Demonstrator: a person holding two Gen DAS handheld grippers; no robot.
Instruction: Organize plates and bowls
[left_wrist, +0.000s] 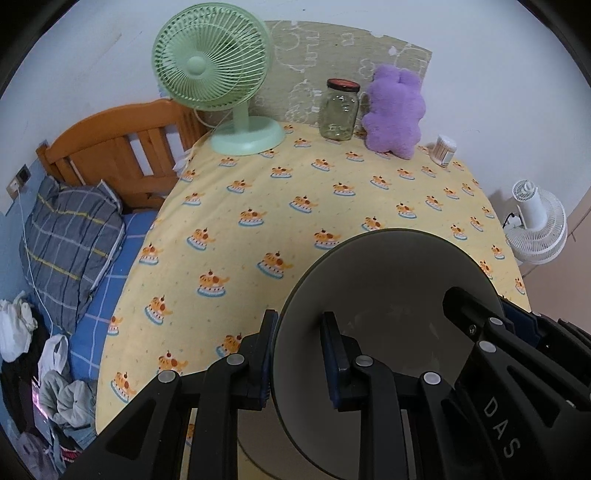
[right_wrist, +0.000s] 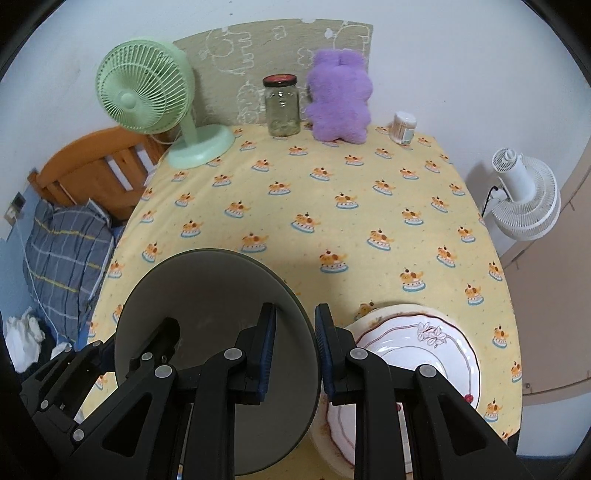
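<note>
I hold a grey bowl (left_wrist: 388, 280) (right_wrist: 207, 295) above the yellow tablecloth, one gripper on each side of it. My left gripper (left_wrist: 301, 354) is shut on its left rim, one pad inside the wall and one outside. On the opposite rim my right gripper (right_wrist: 295, 347) is shut the same way. Each gripper also shows in the other wrist view: the right gripper (left_wrist: 487, 321) and the left gripper (right_wrist: 136, 343). A white plate with a red line and flower print (right_wrist: 424, 343) lies on the table just right of the bowl, on top of a cream plate.
Along the far edge of the table (right_wrist: 332, 184) stand a green fan (right_wrist: 147, 99), a glass jar (right_wrist: 282, 105), a purple plush toy (right_wrist: 340, 99) and a small swab tub (right_wrist: 404, 127). A white fan (right_wrist: 524, 199) stands to the right. A bed with a pillow (left_wrist: 70, 236) is on the left.
</note>
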